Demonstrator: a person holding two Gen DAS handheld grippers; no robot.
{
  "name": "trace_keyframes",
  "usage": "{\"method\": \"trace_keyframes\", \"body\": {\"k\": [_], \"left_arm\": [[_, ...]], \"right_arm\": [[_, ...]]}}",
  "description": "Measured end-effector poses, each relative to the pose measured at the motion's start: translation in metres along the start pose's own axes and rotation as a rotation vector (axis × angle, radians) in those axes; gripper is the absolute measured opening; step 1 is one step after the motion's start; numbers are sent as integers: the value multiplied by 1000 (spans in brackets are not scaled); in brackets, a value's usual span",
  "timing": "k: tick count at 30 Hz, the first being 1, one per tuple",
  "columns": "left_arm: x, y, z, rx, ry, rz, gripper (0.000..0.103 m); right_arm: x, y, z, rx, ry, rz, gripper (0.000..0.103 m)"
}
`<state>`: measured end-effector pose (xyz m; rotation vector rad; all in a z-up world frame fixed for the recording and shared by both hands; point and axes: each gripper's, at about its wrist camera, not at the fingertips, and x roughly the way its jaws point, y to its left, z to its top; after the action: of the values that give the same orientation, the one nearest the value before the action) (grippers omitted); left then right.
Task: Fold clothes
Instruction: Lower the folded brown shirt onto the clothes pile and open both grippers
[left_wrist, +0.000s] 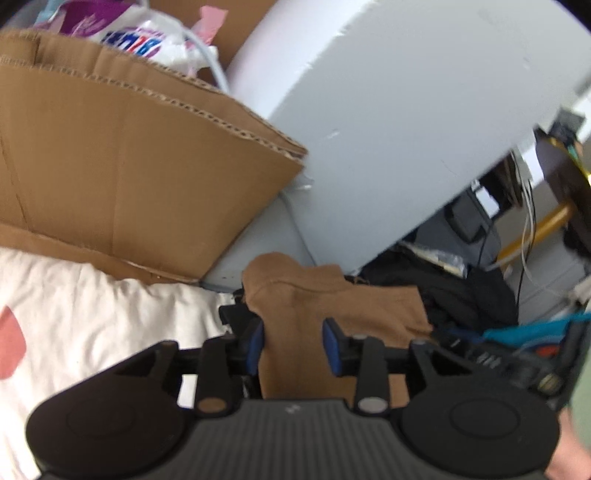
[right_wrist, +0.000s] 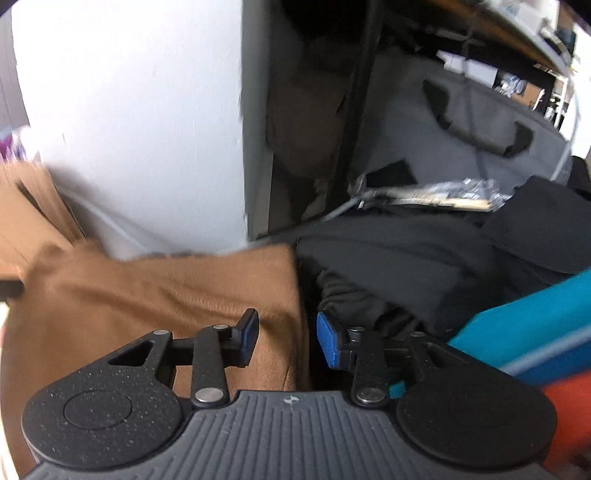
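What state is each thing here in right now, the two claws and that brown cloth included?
Left claw: open, jaws on either side of the brown cloth.
Right claw: open, over the cloth's edge.
Brown cloth: crumpled, not folded flat.
Cardboard box: open, flaps up.
Black clothes: heaped, unfolded.
Patterned sheet: wrinkled.

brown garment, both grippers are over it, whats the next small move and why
Probably close the left gripper on the brown garment: its jaws stand open with the cloth running between the blue pads, not yet pinched. The right gripper is open too, astride the garment's edge beside the black clothes.
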<state>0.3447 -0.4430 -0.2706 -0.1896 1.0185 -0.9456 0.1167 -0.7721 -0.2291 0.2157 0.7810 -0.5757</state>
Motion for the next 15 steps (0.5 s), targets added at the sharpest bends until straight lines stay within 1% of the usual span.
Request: {"method": "trace_keyframes", "body": {"k": [3, 5, 6, 8, 9, 10, 11, 12, 13, 15], "left_arm": [[-5, -7, -7, 56, -23, 22, 35], [-9, -12, -10, 77, -40, 18, 35], [-11, -14, -11, 87, -47, 15, 35], [-12, -20, -13, 108, -56, 11, 27], [-13, -22, -13, 119, -59, 9, 26], [-13, -25, -14, 129, -63, 7, 25], [-14, -28, -15, 140, -67, 5, 25], [-14, -30, -16, 151, -71, 3, 25], [-13, -33, -16, 151, -66, -1, 25], [-7, -37, -15, 151, -39, -18, 25]], "right_arm": [[-19, -5, -8, 35, -64, 25, 42], [-17, -3, -15, 50, -57, 57, 42], [-16, -2, -19, 58, -53, 72, 40], [-14, 0, -26, 72, -46, 104, 39], [-13, 1, -29, 80, -42, 119, 31], [-11, 2, -32, 87, -40, 129, 20], [-8, 2, -34, 96, -43, 126, 17], [-6, 2, -36, 107, -47, 120, 10], [-2, 3, -37, 118, -46, 122, 7], [8, 6, -37, 141, -38, 134, 7]]}}
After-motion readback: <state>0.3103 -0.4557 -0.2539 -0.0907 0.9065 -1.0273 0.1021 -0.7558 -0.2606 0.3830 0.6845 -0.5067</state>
